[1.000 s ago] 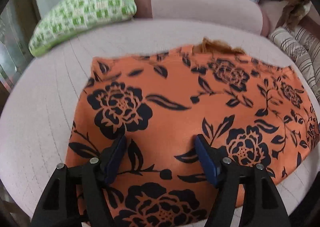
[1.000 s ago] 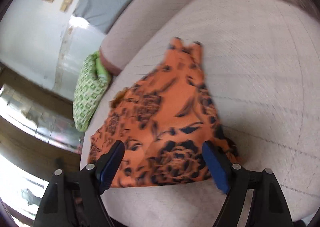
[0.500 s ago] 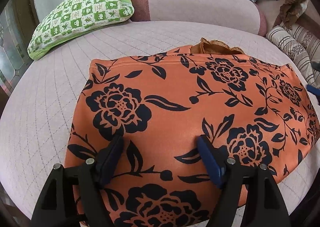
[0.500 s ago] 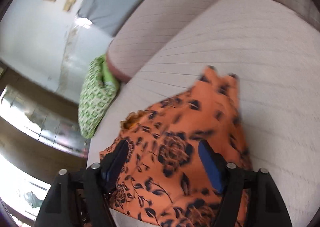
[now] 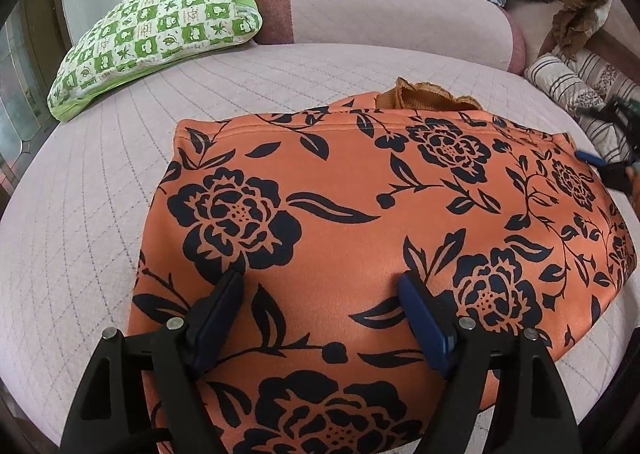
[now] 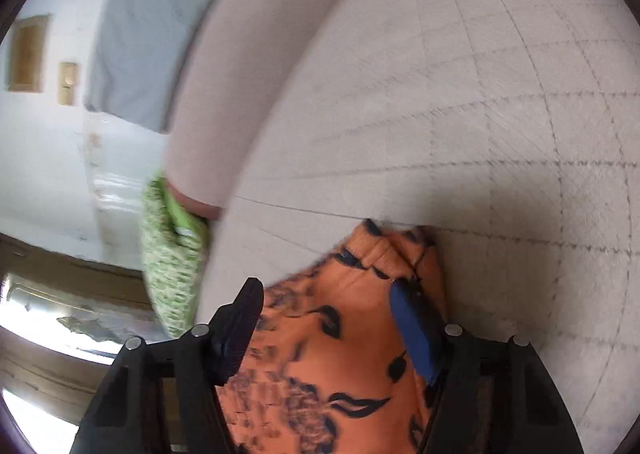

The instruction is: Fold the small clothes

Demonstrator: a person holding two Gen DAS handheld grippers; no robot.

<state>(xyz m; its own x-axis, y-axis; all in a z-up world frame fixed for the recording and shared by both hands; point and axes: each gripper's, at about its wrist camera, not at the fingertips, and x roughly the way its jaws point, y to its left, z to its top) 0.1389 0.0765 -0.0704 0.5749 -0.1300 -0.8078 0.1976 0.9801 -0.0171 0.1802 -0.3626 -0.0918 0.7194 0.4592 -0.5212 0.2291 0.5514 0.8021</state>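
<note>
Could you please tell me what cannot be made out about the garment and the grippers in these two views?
- Garment: its near edge is cut off by the left wrist view's lower border and hidden behind the left gripper.
- Garment's print: smeared by motion blur in the right wrist view.
- Right gripper: blur hides whether its pads touch the cloth.
- Brown collar: mostly hidden by the folded layer.
</note>
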